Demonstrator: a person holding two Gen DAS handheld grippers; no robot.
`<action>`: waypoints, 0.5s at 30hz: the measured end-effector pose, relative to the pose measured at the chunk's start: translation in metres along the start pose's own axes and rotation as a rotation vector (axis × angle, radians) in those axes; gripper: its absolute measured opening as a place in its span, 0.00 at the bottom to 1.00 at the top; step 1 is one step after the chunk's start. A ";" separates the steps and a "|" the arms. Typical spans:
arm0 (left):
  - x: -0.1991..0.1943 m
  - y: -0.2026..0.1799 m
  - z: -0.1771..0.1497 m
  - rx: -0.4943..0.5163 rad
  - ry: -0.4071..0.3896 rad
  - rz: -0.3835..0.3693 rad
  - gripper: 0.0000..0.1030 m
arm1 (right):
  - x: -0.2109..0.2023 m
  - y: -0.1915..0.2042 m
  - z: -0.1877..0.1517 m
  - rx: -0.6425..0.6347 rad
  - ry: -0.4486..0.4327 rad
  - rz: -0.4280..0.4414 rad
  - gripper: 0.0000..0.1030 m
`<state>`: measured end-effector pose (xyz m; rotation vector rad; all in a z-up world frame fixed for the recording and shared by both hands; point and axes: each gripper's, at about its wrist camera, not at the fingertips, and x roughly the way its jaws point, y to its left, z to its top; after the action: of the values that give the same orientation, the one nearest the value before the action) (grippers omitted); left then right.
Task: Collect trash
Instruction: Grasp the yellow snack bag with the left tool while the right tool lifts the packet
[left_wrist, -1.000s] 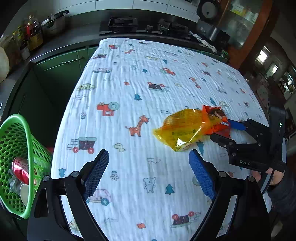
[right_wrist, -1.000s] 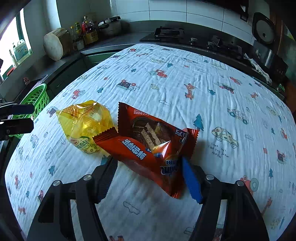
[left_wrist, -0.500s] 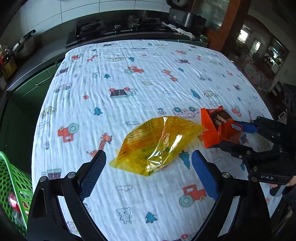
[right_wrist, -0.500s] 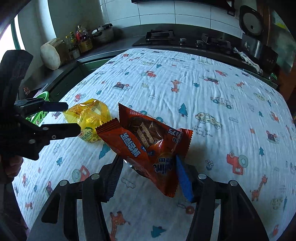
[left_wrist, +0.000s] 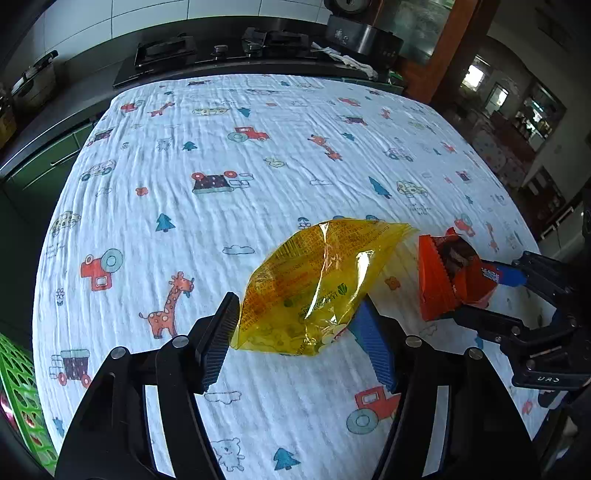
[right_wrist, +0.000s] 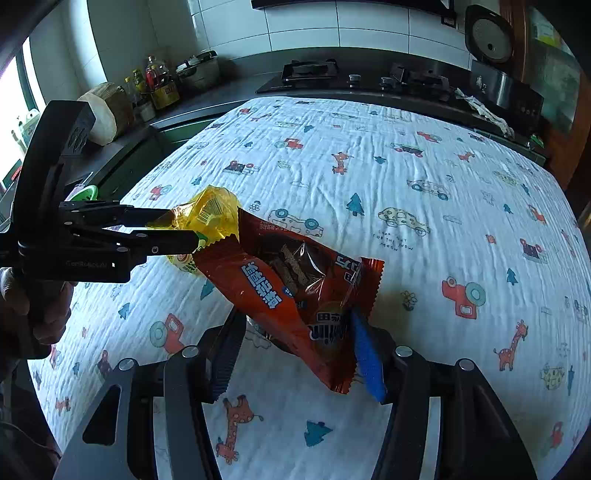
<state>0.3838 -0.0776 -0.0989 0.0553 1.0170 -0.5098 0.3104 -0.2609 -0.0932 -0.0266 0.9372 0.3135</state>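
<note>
My left gripper (left_wrist: 295, 339) is shut on a yellow snack wrapper (left_wrist: 317, 284) and holds it over the printed tablecloth (left_wrist: 221, 177). The same wrapper (right_wrist: 210, 214) shows between the left gripper's fingers (right_wrist: 162, 229) in the right wrist view. My right gripper (right_wrist: 295, 354) is shut on an orange-red wafer wrapper (right_wrist: 295, 280) and holds it up beside the yellow one. That orange wrapper (left_wrist: 447, 277) and the right gripper (left_wrist: 491, 295) also show at the right of the left wrist view.
A green mesh basket (left_wrist: 18, 398) with trash in it stands off the table's left edge; its rim (right_wrist: 86, 192) shows behind the left gripper. A counter with a stove (right_wrist: 332, 74), bottles (right_wrist: 159, 85) and a rice cooker (right_wrist: 491, 44) runs behind the table.
My left gripper moved right, reached the yellow wrapper and closed on it. My right gripper closed tighter on the orange wrapper and lifted it off the cloth.
</note>
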 end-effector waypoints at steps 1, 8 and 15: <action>-0.001 0.001 0.001 -0.003 -0.008 -0.002 0.62 | -0.001 0.001 -0.001 0.001 -0.001 0.003 0.53; 0.004 0.003 0.012 -0.002 0.002 -0.024 0.79 | -0.006 0.005 -0.004 0.001 -0.008 0.001 0.53; 0.017 -0.001 0.014 0.040 0.010 -0.037 0.65 | -0.010 0.003 -0.006 0.016 -0.012 -0.015 0.53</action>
<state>0.4017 -0.0886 -0.1057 0.0751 1.0190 -0.5642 0.2987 -0.2616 -0.0883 -0.0169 0.9271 0.2924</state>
